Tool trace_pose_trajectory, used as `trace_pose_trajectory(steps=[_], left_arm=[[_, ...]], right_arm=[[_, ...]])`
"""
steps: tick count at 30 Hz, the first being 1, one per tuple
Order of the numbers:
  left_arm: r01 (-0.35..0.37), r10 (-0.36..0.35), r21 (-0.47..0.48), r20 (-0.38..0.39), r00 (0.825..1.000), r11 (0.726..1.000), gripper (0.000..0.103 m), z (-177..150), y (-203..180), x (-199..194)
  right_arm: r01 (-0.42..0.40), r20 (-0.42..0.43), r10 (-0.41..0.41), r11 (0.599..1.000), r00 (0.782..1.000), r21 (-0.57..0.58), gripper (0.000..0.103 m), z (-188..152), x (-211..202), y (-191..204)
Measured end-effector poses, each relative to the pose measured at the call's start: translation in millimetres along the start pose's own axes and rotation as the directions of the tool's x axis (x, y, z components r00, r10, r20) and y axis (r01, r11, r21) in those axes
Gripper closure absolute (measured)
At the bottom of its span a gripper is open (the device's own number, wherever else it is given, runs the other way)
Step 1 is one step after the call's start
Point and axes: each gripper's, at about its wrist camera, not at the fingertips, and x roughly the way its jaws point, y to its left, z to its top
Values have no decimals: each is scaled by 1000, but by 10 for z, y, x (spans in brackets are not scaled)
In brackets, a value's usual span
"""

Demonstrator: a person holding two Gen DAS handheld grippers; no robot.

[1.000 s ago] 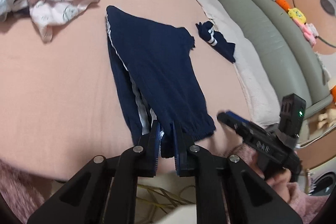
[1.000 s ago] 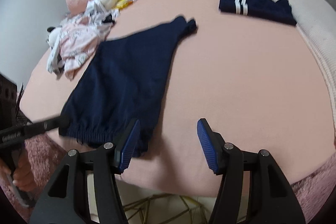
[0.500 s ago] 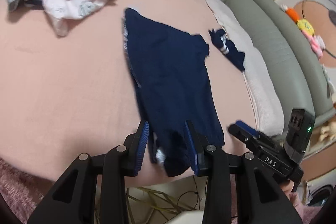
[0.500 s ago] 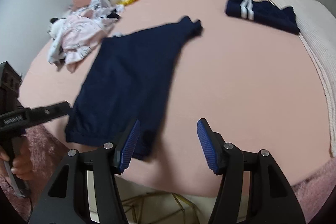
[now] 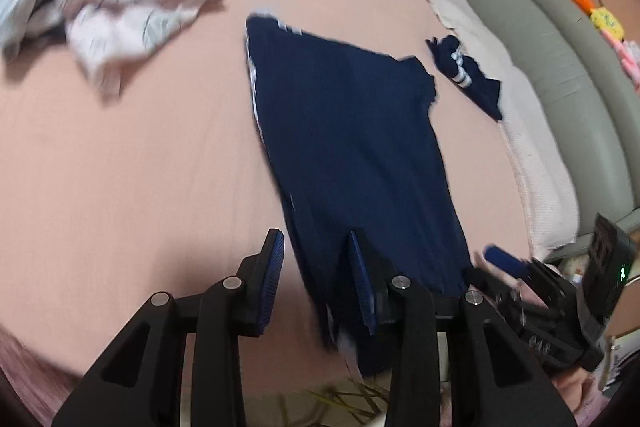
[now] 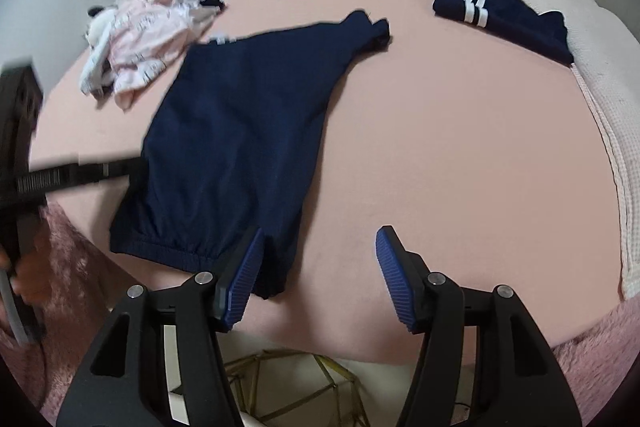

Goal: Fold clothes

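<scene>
Looking through the left wrist camera, we see the left gripper with its jaws partly apart and nothing pinched between them; the near hem of the navy trousers lies under its right finger. The trousers lie folded lengthwise on the pink bed, running from its middle to the near edge, where the hem hangs over. The right gripper shows at the lower right, near that hem. From the right wrist camera, we see the right gripper with jaws wide and empty over the bed's near edge, its left finger just above the trousers' elastic cuff. A smaller navy garment lies near the right edge; a pile of pale clothes sits toward the far left corner.
</scene>
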Motion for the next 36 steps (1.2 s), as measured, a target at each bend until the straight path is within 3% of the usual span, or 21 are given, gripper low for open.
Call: trace_pose_trajectory(steps=[6, 11, 17, 21, 22, 24, 25, 26, 36], left_arm=[[-15, 16, -37, 34, 999, 999, 67, 662, 323, 164], [-23, 24, -23, 36, 999, 999, 67, 992, 444, 300], [13, -13, -13, 41, 999, 1000, 67, 1130, 539, 428], [31, -32, 5, 77, 997, 999, 68, 1175, 504, 483], [19, -21, 20, 87, 996, 1000, 75, 1188, 474, 502], [4, -8, 39, 95, 995, 999, 91, 1204, 444, 509], [-1, -4, 45, 98, 995, 999, 91, 1212, 435, 500], [-4, -2, 53, 102, 995, 999, 91, 1220, 426, 482], [-55, 30, 142, 174, 984, 988, 92, 1326, 219, 318]], right_arm=[[-32, 28, 31, 999, 999, 25, 44, 365, -107, -114], [55, 59, -55, 998, 997, -10, 44, 1014, 246, -203], [50, 77, -52, 998, 996, 30, 43, 1769, 786, -410], [31, 3, -31, 999, 1000, -42, 44, 2027, 1153, -392], [25, -17, -26, 998, 1000, -59, 44, 2066, 1238, -389], [12, -57, -17, 996, 998, -91, 71, 2142, 1400, -384], [4, -44, -8, 996, 999, -86, 78, 2141, 1396, -398], [1, -33, -4, 997, 999, -82, 94, 2131, 1373, -403], [-13, 124, 19, 999, 992, -51, 98, 2029, 963, -404]])
